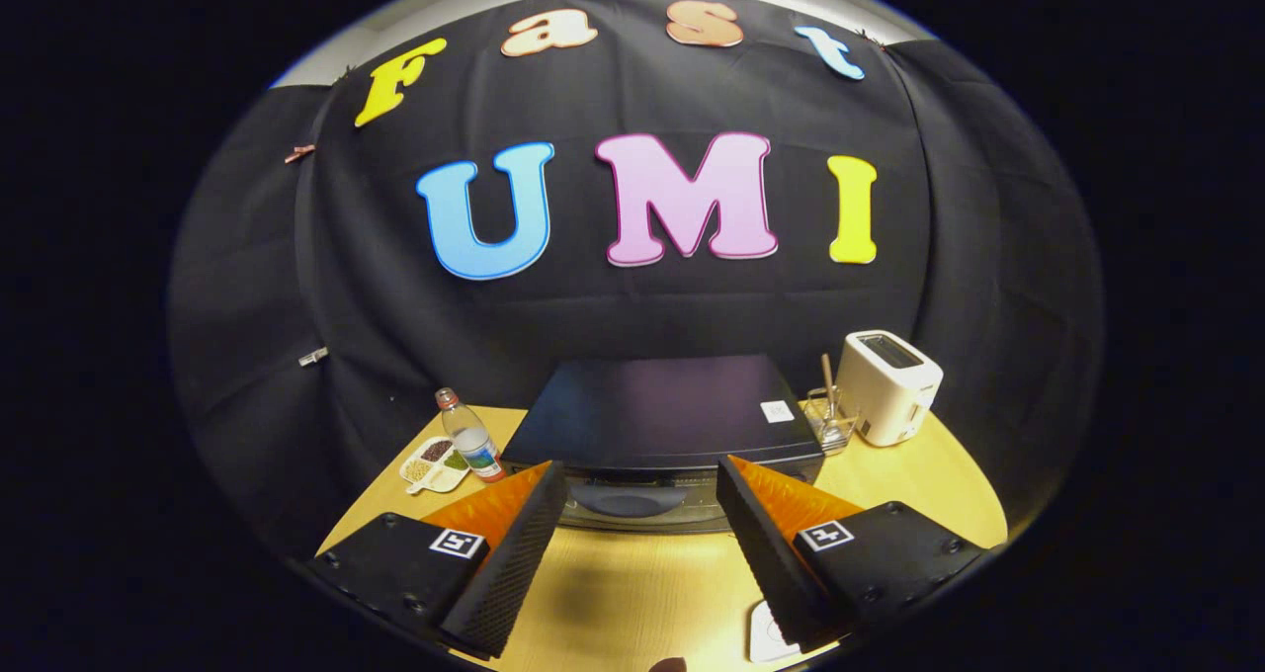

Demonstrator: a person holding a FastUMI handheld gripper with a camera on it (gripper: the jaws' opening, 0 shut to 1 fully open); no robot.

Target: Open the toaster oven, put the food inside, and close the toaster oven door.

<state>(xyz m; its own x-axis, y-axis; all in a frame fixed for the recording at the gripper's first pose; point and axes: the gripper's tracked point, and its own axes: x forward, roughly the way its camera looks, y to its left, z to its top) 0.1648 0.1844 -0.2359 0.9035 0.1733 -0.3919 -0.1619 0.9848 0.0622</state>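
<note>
Nothing of the task looks done yet, as far as I can judge: the black, flat-topped toaster oven [660,417] sits just ahead of my gripper [642,514], its glass-fronted door [632,502] showing between the two fingers and appearing closed, so opening it, loading the food and shutting it again all seem to lie ahead. My gripper is released, fingers spread wide with nothing between them but bare wood and the lower part of the oven's front. I cannot pick out for certain which item is the food to go in; a white object [769,636] peeks out beside my right finger, too hidden to identify. Beyond my left finger stand a clear plastic bottle with a pale label [470,437] and, just beside it, a small white divided dish of dark and greenish bits [433,462]. Beyond my right finger, a clear glass holder with a wooden utensil [828,417] stands next to a white pop-up toaster [887,385]. Everything rests on a light wooden counter [632,593], backed by the black cloth wall [613,316] of the booth.
</note>
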